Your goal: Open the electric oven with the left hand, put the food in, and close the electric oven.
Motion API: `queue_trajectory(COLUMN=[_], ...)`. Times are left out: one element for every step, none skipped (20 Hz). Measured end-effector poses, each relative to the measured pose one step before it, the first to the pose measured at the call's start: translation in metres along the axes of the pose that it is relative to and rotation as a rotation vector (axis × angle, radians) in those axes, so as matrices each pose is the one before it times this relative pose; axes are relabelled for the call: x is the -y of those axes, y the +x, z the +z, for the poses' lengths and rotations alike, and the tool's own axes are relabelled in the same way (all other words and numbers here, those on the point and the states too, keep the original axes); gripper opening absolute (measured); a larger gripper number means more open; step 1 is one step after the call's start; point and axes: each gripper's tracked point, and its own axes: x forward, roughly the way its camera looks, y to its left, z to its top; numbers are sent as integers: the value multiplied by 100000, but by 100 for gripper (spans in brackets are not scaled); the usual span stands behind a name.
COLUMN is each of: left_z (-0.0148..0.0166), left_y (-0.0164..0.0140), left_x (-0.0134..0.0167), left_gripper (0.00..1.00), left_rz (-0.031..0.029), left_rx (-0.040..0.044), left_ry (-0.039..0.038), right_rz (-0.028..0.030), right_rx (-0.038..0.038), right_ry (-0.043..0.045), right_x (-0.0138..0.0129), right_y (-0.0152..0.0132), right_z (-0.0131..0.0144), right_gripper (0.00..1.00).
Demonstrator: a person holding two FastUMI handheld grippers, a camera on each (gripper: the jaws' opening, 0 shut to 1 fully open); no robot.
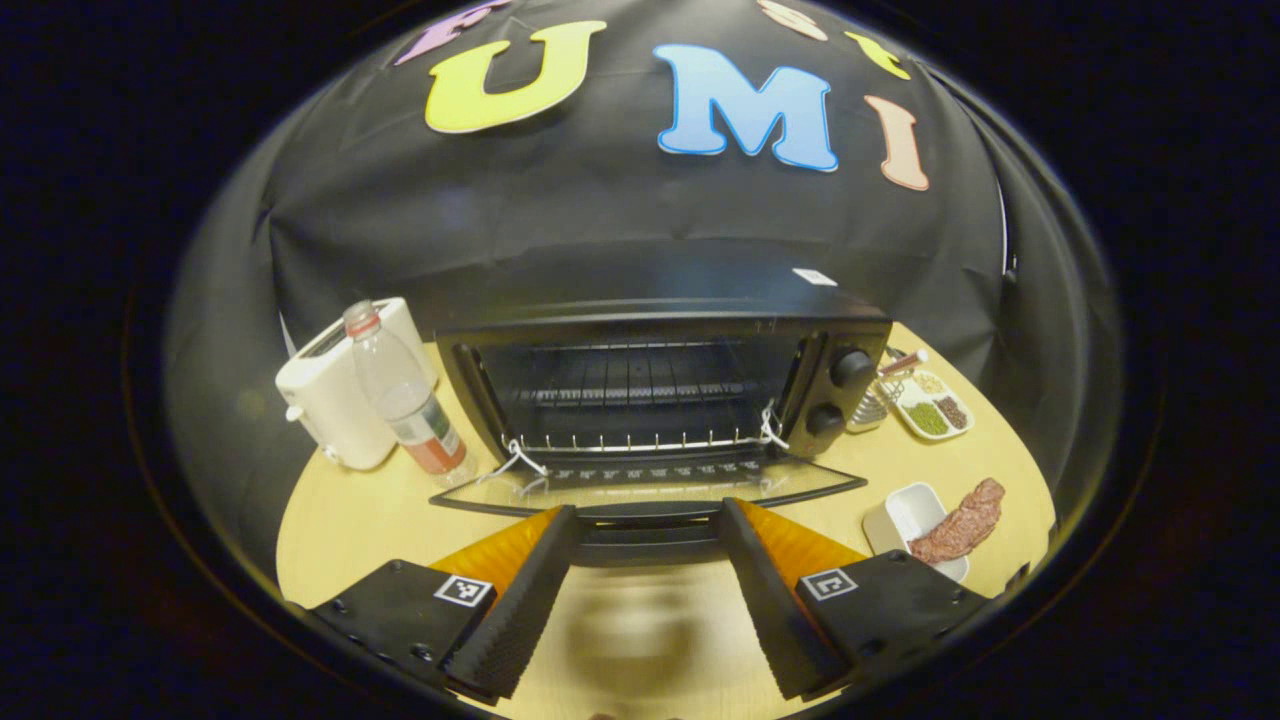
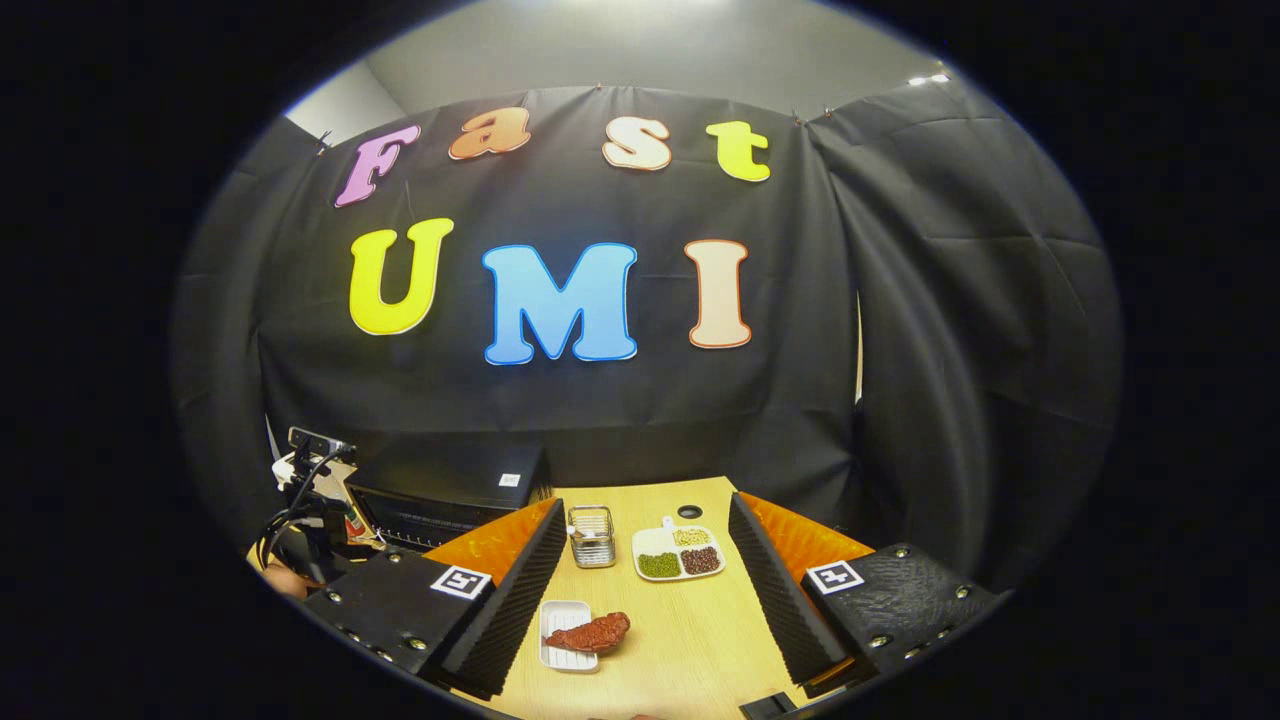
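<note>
Already the electric oven stands with its glass door dropped flat toward the camera, the wire rack inside bare. In the left gripper view the left gripper sits just in front of the door's front edge, its fingers spread wide and holding nothing. The right gripper hovers over the wooden table, equally wide apart and empty, with the food, a reddish slab of meat, lying across a small white dish between and slightly ahead of its fingers. In the left gripper view the same meat lies on its dish to the right of the oven, near the table edge.

The step in hand appears to be fetching the meat. To do it well, the right gripper should probably come down around the slab's middle, across its narrow width, and close gently, since it looks soft and overhangs the dish rim. Carrying it in would call for a path over the lowered door, keeping away from the two knobs.
</note>
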Motion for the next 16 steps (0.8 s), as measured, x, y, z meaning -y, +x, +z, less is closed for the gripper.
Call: queue_trajectory(left_z=[-961,-1133,-912,-681,-482,-153,384,505,-75,333,703,1002,1201,1576,1689,1963], left_y=[9,70,30,254,180,-46,-205,20,33,-156,-328,-614,-793,-997,-1019,-1308], left_x=[44,46,-76,-50,-175,-126,40,3,-193,-393,-137,-41,22,133,102,171], left_gripper=[96,96,96,96,96,96,100,100,100,100,96,100,96,96,98,100], left_rz=[-36,-3,17,356,647,309,-279,-432,442,946,400,122,-19,-11,-70,-342], left_rx=[-1483,-1786,-1314,-780,-744,25,1372,1422,-345,527,1613,2525,3367,3866,4222,5072], left_ry=[-120,127,137,589,583,-244,-643,-294,-10,-562,-1321,-1518,-1259,-994,-772,-775], right_rz=[-273,-170,-218,-251,-158,-65,108,-8,397,916,911,687,987,2281,1877,1486], right_rx=[-437,-371,-303,-392,-395,-511,-618,-918,-979,-856,-1016,-1532,-1587,-2170,-2388,-3817], right_ry=[-75,-85,-172,-286,-277,-248,-192,-56,389,607,452,542,1132,2624,2564,2526], right_x=[157,156,123,139,112,111,34,48,-80,-149,-17,112,156,87,50,285], right_y=[-99,-46,-7,7,-35,54,152,107,183,115,222,321,430,520,542,734], right_z=[-182,-95,-131,-107,-178,-139,-248,-269,-309,-268,-367,-452,-570,-619,-672,-1025], right_gripper=[99,99,99,99,99,99,99,99,99,99,99,99,99,99,99,99])
